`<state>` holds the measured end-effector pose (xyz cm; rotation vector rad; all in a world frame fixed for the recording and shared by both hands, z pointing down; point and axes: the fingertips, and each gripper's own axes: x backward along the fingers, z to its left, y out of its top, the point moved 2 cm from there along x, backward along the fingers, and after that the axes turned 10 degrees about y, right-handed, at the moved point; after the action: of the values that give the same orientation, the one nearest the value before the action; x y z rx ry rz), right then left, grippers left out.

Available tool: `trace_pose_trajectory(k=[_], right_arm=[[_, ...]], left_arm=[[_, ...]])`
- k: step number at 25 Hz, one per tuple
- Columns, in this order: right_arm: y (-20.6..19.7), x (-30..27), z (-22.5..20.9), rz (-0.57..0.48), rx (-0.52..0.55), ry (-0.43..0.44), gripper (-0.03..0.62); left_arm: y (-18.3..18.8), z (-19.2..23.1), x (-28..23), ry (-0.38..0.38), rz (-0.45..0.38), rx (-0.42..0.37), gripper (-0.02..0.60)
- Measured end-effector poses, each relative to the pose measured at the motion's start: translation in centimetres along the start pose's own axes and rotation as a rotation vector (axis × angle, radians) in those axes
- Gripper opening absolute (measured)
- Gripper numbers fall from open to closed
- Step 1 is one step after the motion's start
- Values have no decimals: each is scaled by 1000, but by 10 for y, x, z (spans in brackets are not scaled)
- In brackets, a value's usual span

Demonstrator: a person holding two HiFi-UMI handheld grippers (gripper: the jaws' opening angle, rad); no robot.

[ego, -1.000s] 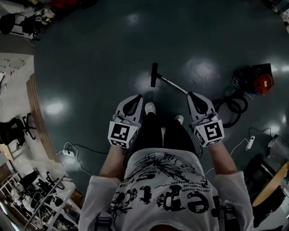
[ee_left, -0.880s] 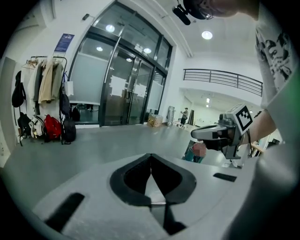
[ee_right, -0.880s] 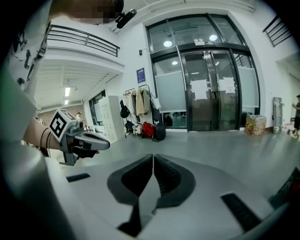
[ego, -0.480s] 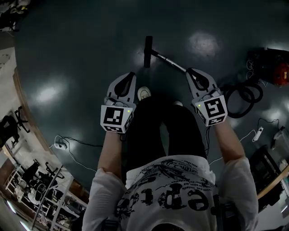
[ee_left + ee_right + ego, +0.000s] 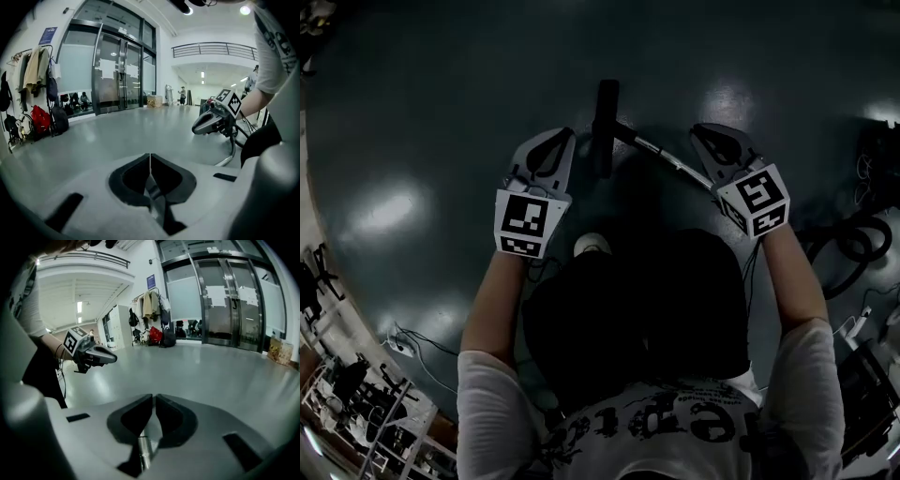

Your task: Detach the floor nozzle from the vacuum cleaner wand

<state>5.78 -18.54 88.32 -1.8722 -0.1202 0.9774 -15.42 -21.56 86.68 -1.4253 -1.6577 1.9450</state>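
Note:
The black floor nozzle (image 5: pixel 605 127) lies on the dark floor, with the metal wand (image 5: pixel 670 161) running from it toward the lower right. My left gripper (image 5: pixel 562 137) hangs just left of the nozzle, shut and empty. My right gripper (image 5: pixel 701 133) hovers over the wand's far stretch, also shut with nothing in it. In the left gripper view the jaws (image 5: pixel 150 160) meet in a thin line; the right gripper (image 5: pixel 213 122) and a bit of chrome wand (image 5: pixel 230 154) show beyond. In the right gripper view the jaws (image 5: pixel 153 400) are closed, and the left gripper (image 5: pixel 93 355) shows at left.
The person crouches, one white shoe (image 5: pixel 592 245) under the arms. A coiled black hose (image 5: pixel 853 239) lies at the right, and cables (image 5: pixel 412 342) run at lower left. Glass doors (image 5: pixel 117 70) and a coat rack (image 5: pixel 33 89) stand far off.
Both grippers have dropped toward the floor as the person crouched. They now flank the nozzle and wand, which look larger and nearer. Both stay shut.

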Motion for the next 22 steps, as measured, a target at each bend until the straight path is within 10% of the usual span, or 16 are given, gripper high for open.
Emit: trace_pose_trajectory(k=[4,9,16,22], right_arm=[[-59,-50,-1,125,-31,74,17],[-135,-103,32,339,-19,218,241],[-212,-138,19,559,79,202,249],[-227,-147,29,552,190,236,244]], left_arm=[[-56,-7,-36,-16,76,60,6],[-126,-33,-63,-60,211,115,78],[-184,-58,-81,-122,353,136,193],[-212,-70,-86,-132,410,168,253]])
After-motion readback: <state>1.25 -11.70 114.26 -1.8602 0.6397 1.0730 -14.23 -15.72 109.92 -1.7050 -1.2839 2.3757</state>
